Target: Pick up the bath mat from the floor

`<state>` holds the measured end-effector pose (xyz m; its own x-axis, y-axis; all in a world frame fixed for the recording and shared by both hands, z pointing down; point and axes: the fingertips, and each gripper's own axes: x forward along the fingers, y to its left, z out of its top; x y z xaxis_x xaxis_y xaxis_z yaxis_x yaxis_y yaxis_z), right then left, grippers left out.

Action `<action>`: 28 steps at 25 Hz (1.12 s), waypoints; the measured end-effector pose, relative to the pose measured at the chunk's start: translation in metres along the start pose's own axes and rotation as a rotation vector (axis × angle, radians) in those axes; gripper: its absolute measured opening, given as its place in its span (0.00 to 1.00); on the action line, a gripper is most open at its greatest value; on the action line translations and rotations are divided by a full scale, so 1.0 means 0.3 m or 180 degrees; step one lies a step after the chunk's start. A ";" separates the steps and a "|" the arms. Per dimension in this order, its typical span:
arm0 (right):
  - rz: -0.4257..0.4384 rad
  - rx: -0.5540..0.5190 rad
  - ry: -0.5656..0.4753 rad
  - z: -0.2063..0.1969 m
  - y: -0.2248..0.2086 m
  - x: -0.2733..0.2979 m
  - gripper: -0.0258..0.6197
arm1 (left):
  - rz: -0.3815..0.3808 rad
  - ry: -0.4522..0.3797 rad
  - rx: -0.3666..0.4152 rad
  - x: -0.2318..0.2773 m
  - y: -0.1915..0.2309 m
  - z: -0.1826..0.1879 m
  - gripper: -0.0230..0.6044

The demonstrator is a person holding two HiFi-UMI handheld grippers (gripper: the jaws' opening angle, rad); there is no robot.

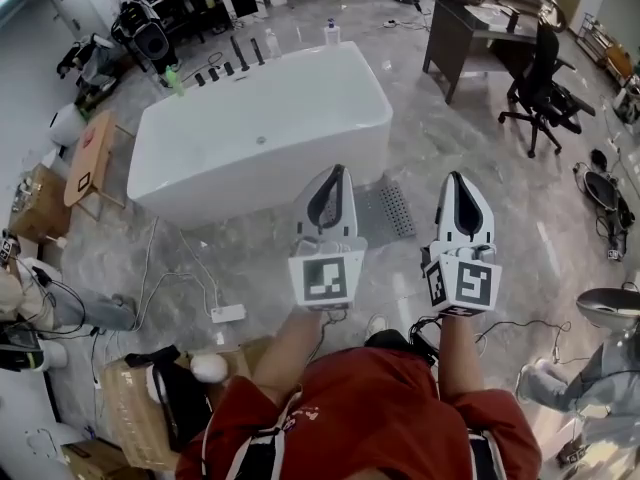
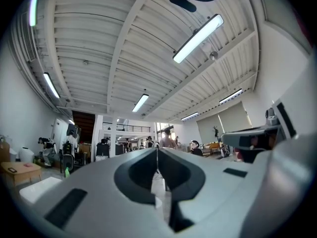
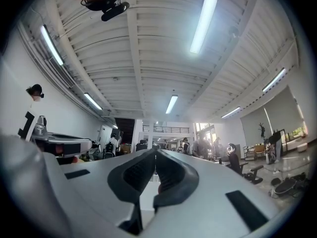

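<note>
Nearest the head camera was the person's red shirt (image 1: 385,413), and both forearms reached forward from it. The left gripper (image 1: 334,180) and the right gripper (image 1: 457,186) were held side by side, well above the floor (image 1: 480,158). The bath mat (image 1: 394,208), a grey sheet with a perforated patch, lay flat on the floor between the two grippers as seen from above. It sat just beside the near end of the white bathtub (image 1: 260,128), and the left gripper hid its left part. Neither gripper touched it.

In the left gripper view, the left gripper (image 2: 157,157) had its jaws pressed together with nothing between them. It pointed a little upward, at the far room and the ribbed ceiling (image 2: 99,43). The mat did not show.

In the right gripper view, the right gripper (image 3: 155,165) likewise had its jaws together and empty, and it looked at the ceiling with its strip lamp (image 3: 203,19) rather than the floor.

The step in hand was judged to be the approach. To do it well, the person would probably need to close in on the mat and crouch. Both grippers should tip down until the mat filled their views, and the jaws should spread before they reached it. A flat sheet gives little to bite, so taking an edge away from the bathtub, one gripper toward each corner, looked safest. Sliding a lower jaw under the edge should keep the mat from folding or slipping.
</note>
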<state>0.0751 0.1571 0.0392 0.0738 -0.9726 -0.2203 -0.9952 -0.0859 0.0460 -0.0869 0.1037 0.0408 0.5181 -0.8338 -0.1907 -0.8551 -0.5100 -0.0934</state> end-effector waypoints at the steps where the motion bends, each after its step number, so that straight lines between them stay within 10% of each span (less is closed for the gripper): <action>1: 0.0006 0.0002 -0.0007 -0.003 -0.020 0.017 0.06 | 0.0014 -0.0002 0.0013 0.021 -0.008 0.000 0.06; 28: 0.0349 0.0062 0.0028 -0.148 -0.171 0.367 0.06 | 0.0366 0.0186 0.0223 0.346 -0.011 -0.128 0.06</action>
<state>0.1370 0.0448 0.0557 -0.0351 -0.9778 -0.2064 -0.9984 0.0252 0.0505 -0.0294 0.0108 0.0589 0.4152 -0.8977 -0.1471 -0.9070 -0.3962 -0.1426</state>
